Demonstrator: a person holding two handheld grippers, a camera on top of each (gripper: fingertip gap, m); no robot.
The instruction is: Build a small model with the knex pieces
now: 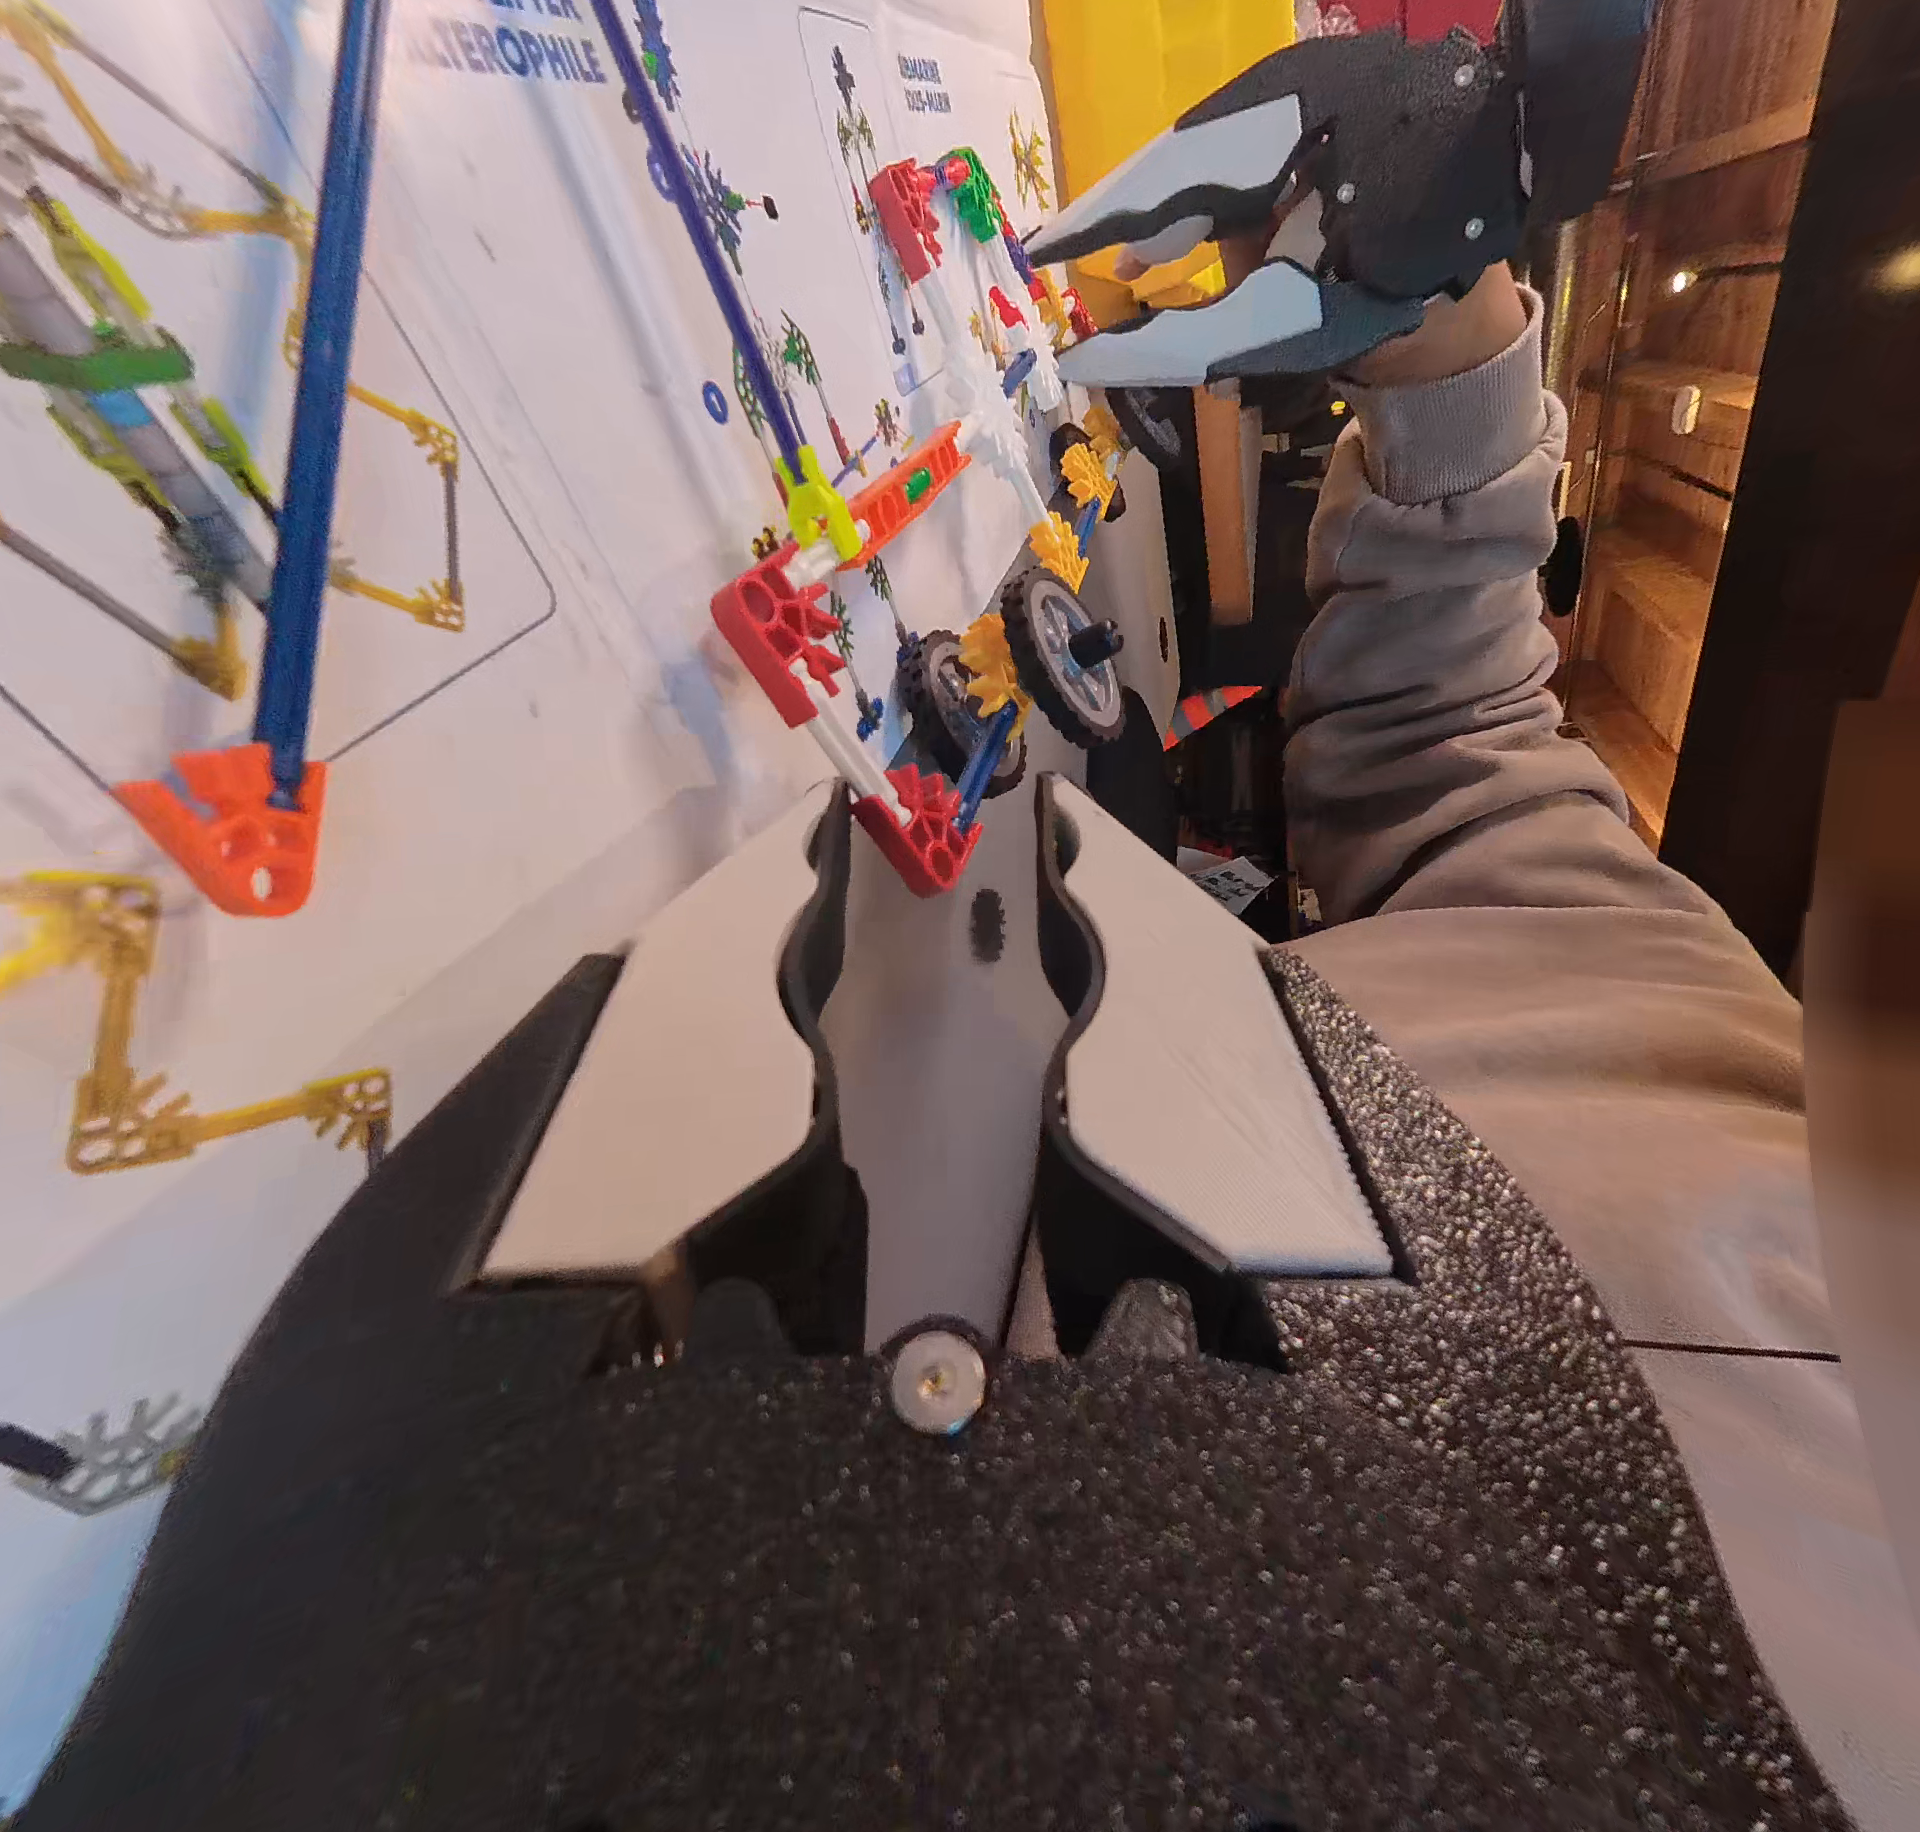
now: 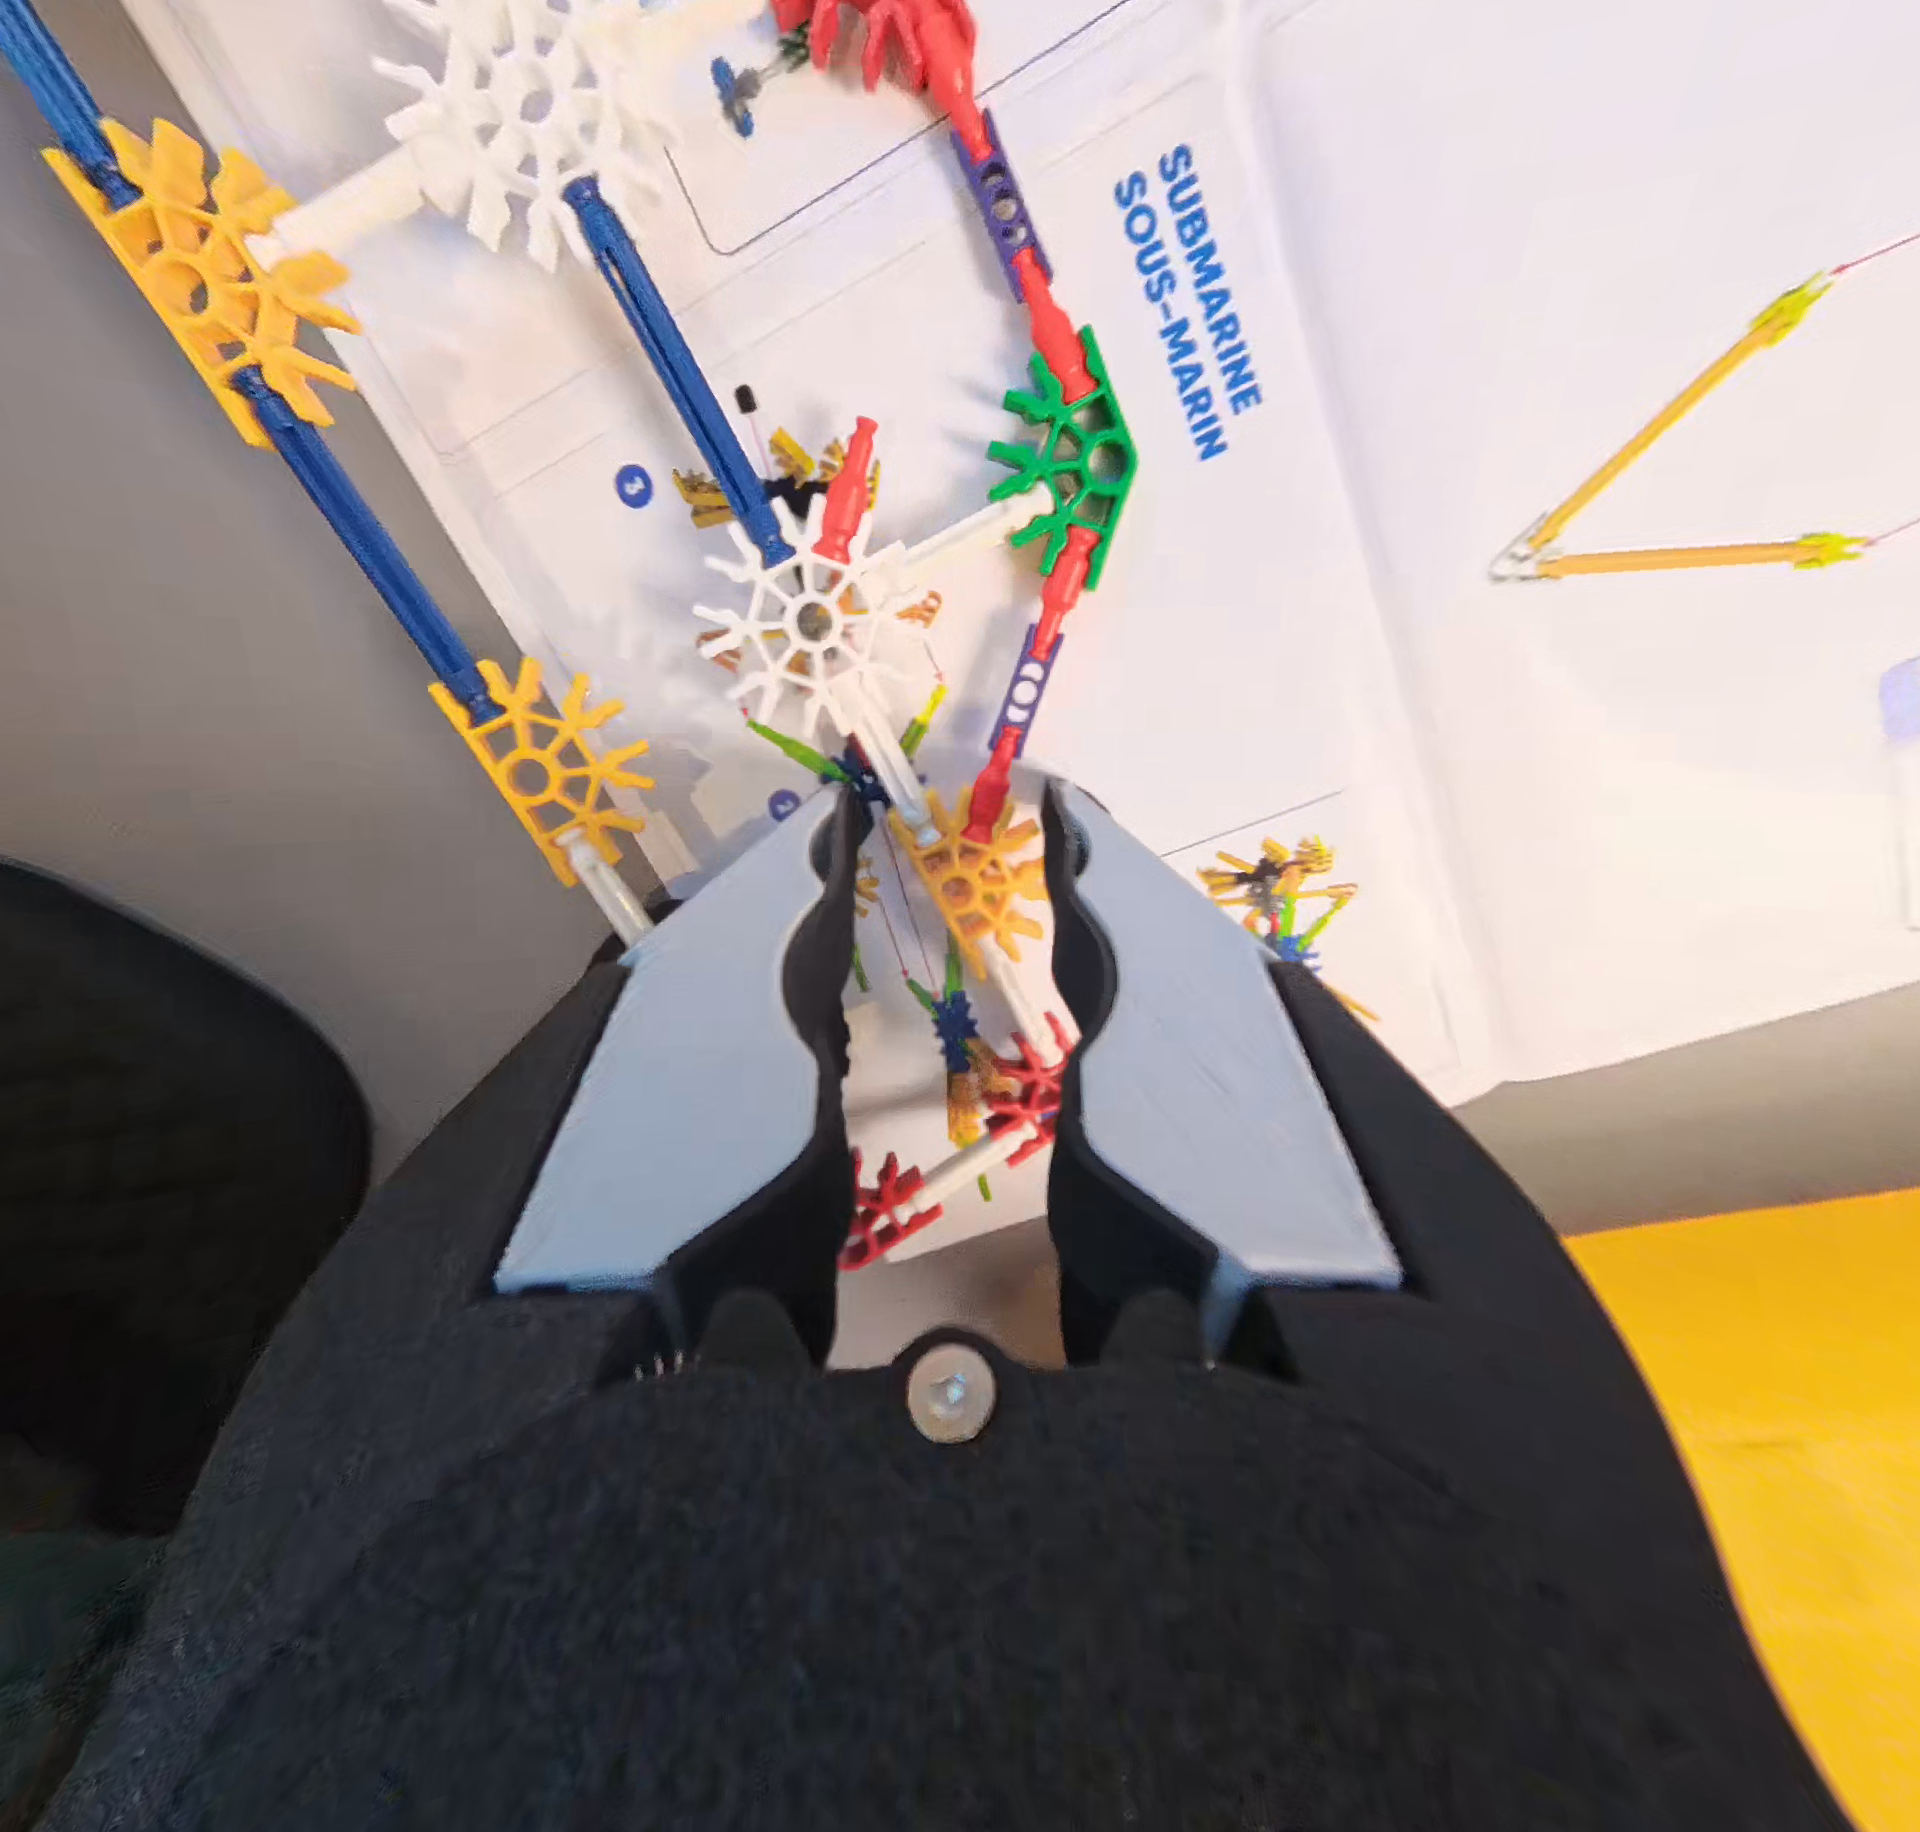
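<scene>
Your left gripper (image 1: 940, 806) sits at the near corner of the toy frame (image 1: 914, 494), its fingers parted with a red corner connector (image 1: 920, 842) between the tips. Whether the pads actually touch that piece, you cannot tell from this angle. The frame itself — white rods, red and orange corner pieces, yellow and white snowflake connectors — lies on the printed instruction sheet (image 1: 499, 494), with two black-tyred wheels (image 1: 1065, 655) on its side nearest the table edge. A long blue rod (image 1: 312, 411) runs from an orange connector (image 1: 234, 826) on the sheet up out of view.

Your right gripper (image 2: 945, 806) is at the far end of the same frame, jaws apart, straddling a yellow snowflake connector (image 2: 971, 883) where a white rod and a red rod (image 2: 992, 780) meet. Contact is not clear (the tips are slightly blurred). Just ahead of it sits a white snowflake connector (image 2: 805, 624), and beyond that a green connector (image 2: 1075, 463). In the left wrist view, this gripper shows farther off — fingers spread, a grey sleeve (image 1: 1444, 639) behind it, a yellow bin (image 1: 1153, 47) just beyond.
</scene>
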